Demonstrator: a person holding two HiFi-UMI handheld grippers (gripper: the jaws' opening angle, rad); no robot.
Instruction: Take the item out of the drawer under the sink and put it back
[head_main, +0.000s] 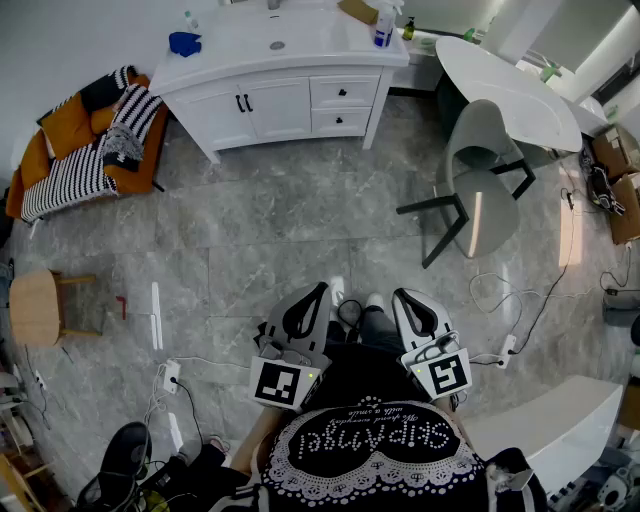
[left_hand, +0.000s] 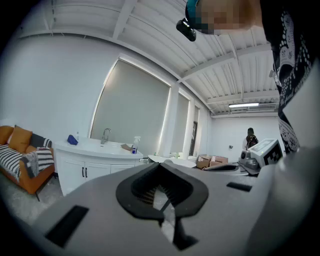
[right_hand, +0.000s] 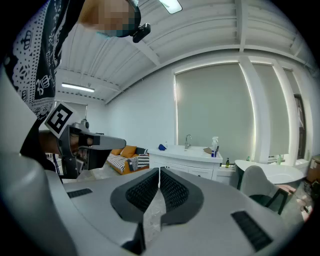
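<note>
1. The left hand-held gripper is held close to the person's body and about level. Its black ribbed pads meet at the tips with nothing between them.
2. The right hand-held gripper is alongside it, with its jaws closed together and empty.
3. A broad stretch of grey marble-tile floor lies open between the person and the white sink cabinet, which is well apart from both grippers.
4. That open floor is bounded on the left by an orange sofa with a striped blanket. On the right are a grey shell chair and a round white table.
5. Near the person's feet, white power strips and cables lie along the floor on the left.
6. The cabinet's two small drawers and its double doors are all closed, so whatever is inside cannot be seen.
7. On the cabinet top, a blue cloth lies left of the basin and a white spray bottle stands at the right end.
8. Only the head view shows the drawer fronts clearly. It also shows a round wooden stool at the far left.
9. Only the left gripper view shows cardboard boxes and a distant standing person by the back wall.
10. The right gripper view shows the faucet against a large window blind.
</note>
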